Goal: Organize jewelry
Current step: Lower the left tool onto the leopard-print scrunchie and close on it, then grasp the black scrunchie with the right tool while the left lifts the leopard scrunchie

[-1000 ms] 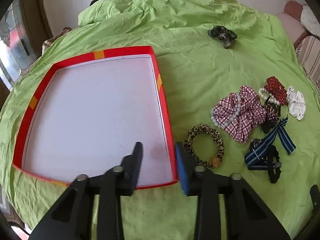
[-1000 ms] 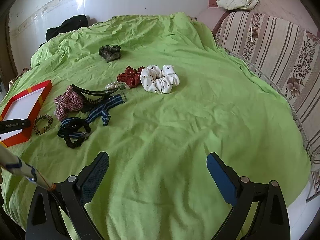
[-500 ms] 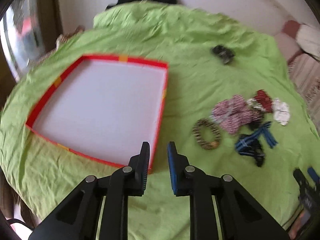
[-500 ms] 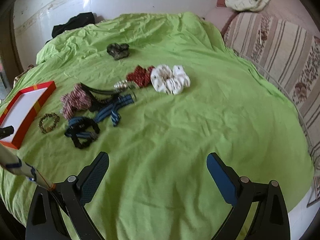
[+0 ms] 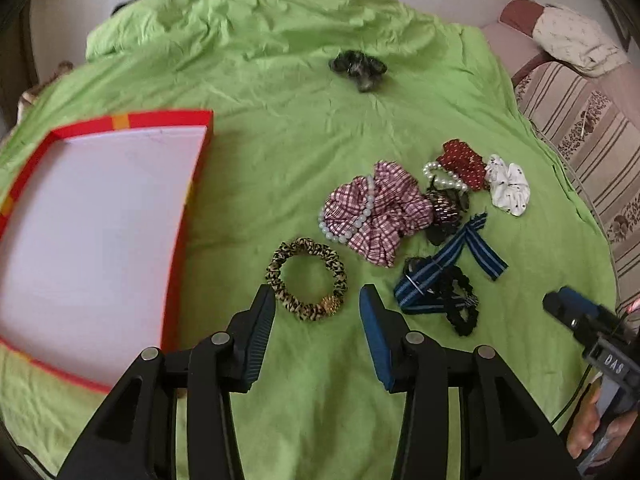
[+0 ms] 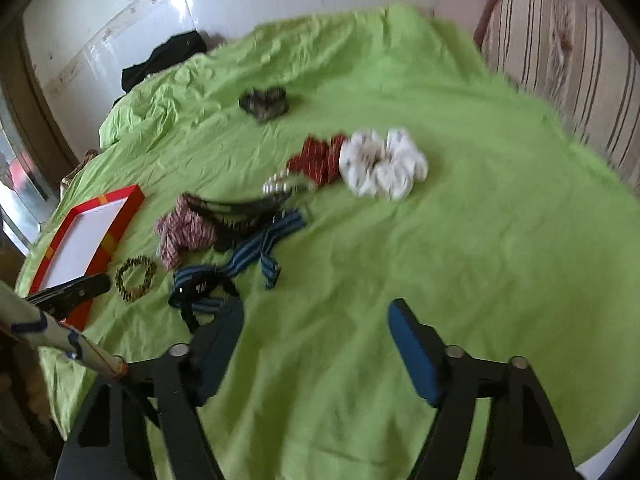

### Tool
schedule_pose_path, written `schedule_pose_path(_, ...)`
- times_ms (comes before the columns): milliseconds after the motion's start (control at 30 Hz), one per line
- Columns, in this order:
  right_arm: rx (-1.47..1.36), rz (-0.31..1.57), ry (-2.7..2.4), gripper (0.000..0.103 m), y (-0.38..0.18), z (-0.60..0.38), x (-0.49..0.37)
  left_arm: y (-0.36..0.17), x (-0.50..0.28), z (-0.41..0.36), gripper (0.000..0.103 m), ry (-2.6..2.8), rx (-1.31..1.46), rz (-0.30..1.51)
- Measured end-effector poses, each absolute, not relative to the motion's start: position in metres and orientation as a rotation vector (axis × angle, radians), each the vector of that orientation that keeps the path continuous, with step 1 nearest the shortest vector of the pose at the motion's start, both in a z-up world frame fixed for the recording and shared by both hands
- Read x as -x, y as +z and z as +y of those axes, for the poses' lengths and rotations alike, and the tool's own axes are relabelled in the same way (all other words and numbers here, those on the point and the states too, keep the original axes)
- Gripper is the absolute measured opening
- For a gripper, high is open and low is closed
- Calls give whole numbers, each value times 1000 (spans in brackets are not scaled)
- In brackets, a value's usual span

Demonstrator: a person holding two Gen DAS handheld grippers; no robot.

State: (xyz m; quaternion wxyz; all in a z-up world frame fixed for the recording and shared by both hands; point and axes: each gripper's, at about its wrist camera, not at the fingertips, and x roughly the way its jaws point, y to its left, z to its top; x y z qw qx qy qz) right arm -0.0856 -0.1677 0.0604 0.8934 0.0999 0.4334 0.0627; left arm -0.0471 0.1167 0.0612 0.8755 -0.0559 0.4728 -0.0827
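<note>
Now the leopard scrunchie (image 5: 306,279) lies just beyond the left gripper (image 5: 317,307) (jaws apart, just been opening).

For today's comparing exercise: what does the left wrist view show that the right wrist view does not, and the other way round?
Only the left wrist view: the pale bead bracelet lying on the checked scrunchie, and the whole left tool, open, nothing between its fingers. Only the right wrist view: the right tool's open fingers over bare sheet. Both: red tray, leopard scrunchie, white scrunchie, green sheet.
</note>
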Motion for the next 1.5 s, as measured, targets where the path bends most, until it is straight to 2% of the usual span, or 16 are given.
schedule_pose_path(167, -229, 908, 225, 75, 52, -157, 69, 46, 33, 119, 42, -192, 131, 1011)
schedule_pose_path(267, -247, 924, 258, 75, 48, -150, 55, 38, 28, 120, 37, -204, 144, 1038)
schedule_pose_path(500, -309, 964, 430, 75, 39, -125, 45, 28, 21, 124, 31, -254, 173, 1050)
schedule_pose_path(700, -299, 970, 423, 67, 28, -117, 48, 23, 15, 126, 31, -276, 199, 1051)
schedule_pose_path(800, -276, 983, 418, 56, 26, -115, 48, 21, 13, 128, 30, -282, 220, 1048)
schedule_pose_path(833, -263, 984, 411, 53, 25, -113, 50, 21, 13, 129, 24, -273, 225, 1045)
schedule_pose_path(867, -248, 985, 406, 52, 23, -111, 50, 20, 12, 128, 12, -259, 222, 1045)
schedule_pose_path(900, -236, 984, 400, 51, 22, -110, 52, 19, 12, 128, 7, -238, 214, 1050)
schedule_pose_path(1000, -190, 972, 387, 44, 21, -103, 54, 20, 12, 128, 6, -225, 214, 1041)
schedule_pose_path(1167, -137, 965, 379, 17, 21, -97, 58, 29, 22, 123, 5, -219, 203, 1019)
schedule_pose_path(1333, -197, 954, 392, 1, 30, -107, 67, 52, 40, 121, 5, -219, 203, 969)
schedule_pose_path(1500, -212, 899, 393, 1, 52, -115, 85, 73, 60, 127, 5, -222, 220, 925)
